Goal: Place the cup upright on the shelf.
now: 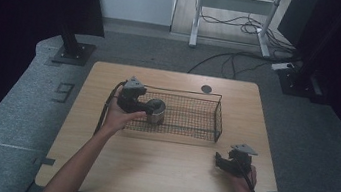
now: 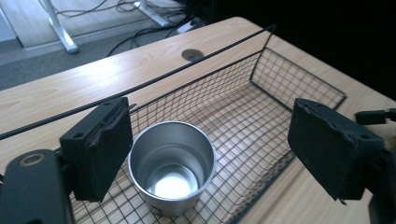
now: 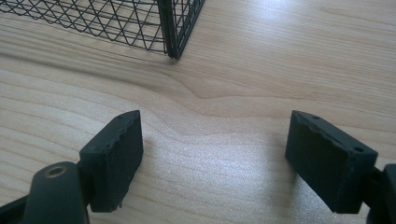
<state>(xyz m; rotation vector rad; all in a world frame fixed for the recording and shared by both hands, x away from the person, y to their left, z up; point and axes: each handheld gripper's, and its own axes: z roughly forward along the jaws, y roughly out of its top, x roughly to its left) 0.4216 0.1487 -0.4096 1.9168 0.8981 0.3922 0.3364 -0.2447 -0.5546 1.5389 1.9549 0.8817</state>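
Pale wood tabletop (image 1: pixel 158 170) carries a wire basket (image 1: pixel 219 114); your steel cup (image 2: pixel 172 164) stands upright at its left end, light, rigid, slick. Left gripper (image 2: pixel 210 149) fingers gape wide around it; grip the wall mid-height. Right gripper (image 3: pixel 229 154) fingers wide, empty.

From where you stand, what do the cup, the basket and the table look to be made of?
Cup: probably stainless steel, brushed with a shiny reflective bottom. Basket: thin black wire in an open grid, likely coated metal. Table: light wood or wood-look laminate, showing grain lines.

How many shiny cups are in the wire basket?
1. The metal cup stands upright at the left end of the wire basket, between the open jaws of the left gripper. Nothing else lies in the basket.
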